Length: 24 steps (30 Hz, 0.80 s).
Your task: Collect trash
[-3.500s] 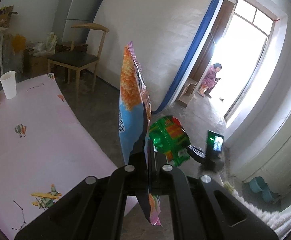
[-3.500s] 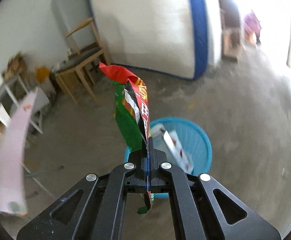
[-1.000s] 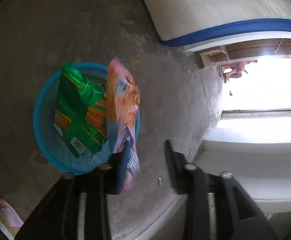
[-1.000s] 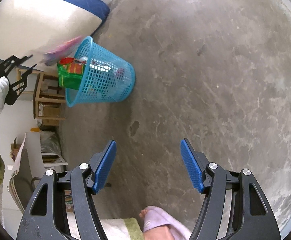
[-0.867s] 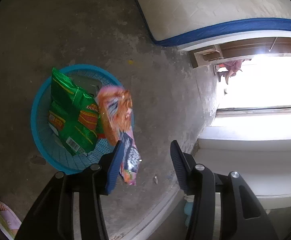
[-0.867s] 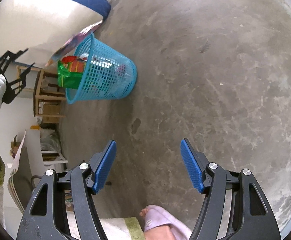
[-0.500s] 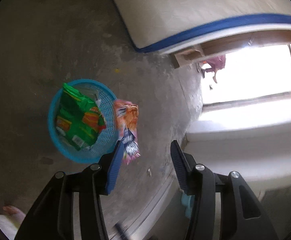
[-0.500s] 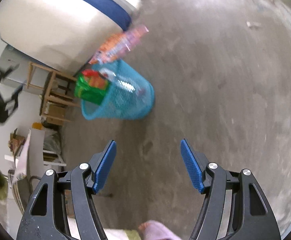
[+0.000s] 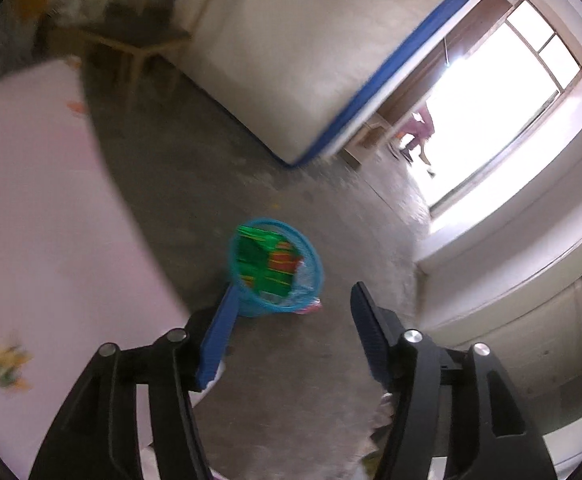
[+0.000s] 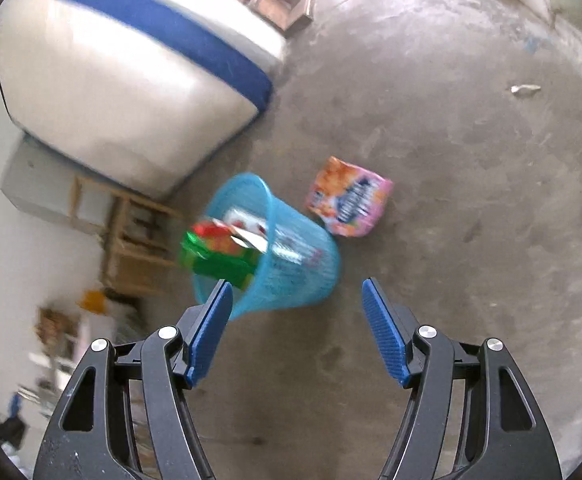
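Bare concrete floor (image 10: 471, 184) fills both views, with a white mattress (image 10: 123, 72) edged in blue leaning at the far wall and a wooden chair (image 10: 131, 240) beside it. Blue mesh trash basket (image 10: 291, 264) stands on the floor, its open mouth toward the chair in the right wrist view; a green snack bag (image 10: 215, 256) juts out of that mouth, long axis roughly along the basket's. Pink-and-orange snack bag (image 10: 349, 196) lies flat on the floor just beside the basket, outside it, on the side away from the chair. Left gripper (image 9: 291, 332): jaws wide apart, holding nothing, beside the pink-covered desk (image 9: 43, 216). Right gripper (image 10: 297, 328): jaws wide apart, likewise empty, above the floor.
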Tool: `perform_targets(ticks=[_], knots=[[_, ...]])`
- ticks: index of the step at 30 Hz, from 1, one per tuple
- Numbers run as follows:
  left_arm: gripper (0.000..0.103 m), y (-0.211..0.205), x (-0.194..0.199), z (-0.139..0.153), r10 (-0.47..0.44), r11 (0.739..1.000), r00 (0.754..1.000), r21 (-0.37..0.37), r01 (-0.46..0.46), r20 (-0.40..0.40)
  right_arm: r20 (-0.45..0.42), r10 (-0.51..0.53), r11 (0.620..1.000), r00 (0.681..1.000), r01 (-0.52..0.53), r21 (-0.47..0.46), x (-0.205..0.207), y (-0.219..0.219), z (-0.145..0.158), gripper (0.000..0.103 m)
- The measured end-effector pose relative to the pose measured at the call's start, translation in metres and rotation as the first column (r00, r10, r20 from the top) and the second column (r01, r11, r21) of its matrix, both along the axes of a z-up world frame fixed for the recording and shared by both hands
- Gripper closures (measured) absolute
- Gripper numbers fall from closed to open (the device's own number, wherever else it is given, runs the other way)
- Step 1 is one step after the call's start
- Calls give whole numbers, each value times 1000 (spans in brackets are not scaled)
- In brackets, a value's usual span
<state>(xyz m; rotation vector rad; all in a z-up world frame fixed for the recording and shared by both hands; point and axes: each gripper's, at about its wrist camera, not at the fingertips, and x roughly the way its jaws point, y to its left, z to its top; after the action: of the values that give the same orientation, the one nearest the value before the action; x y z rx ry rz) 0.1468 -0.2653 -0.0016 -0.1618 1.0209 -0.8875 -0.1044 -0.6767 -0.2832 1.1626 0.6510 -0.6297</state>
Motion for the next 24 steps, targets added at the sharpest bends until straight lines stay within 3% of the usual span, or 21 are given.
perform_targets(ticks=[3, 8, 14, 19, 24], knots=[[41, 43, -10, 0, 52, 999, 998, 8, -52, 16, -60, 61, 998, 996, -61, 7, 5, 12, -5, 38], [37, 92, -20, 3, 118, 993, 992, -14, -118, 35, 24, 13, 990, 1000, -16, 137, -8, 22, -9, 38], [36, 120, -22, 13, 134, 989, 990, -63, -130, 55, 67, -60, 945, 996, 35, 325, 0, 16, -36, 38], [35, 114, -5, 5, 149, 986, 987, -78, -145, 61, 84, -172, 874, 981, 113, 472, 27, -12, -92, 38], [35, 107, 21, 0, 178, 980, 983, -101, -174, 35, 58, -332, 776, 942, 237, 584, 63, -58, -174, 40]])
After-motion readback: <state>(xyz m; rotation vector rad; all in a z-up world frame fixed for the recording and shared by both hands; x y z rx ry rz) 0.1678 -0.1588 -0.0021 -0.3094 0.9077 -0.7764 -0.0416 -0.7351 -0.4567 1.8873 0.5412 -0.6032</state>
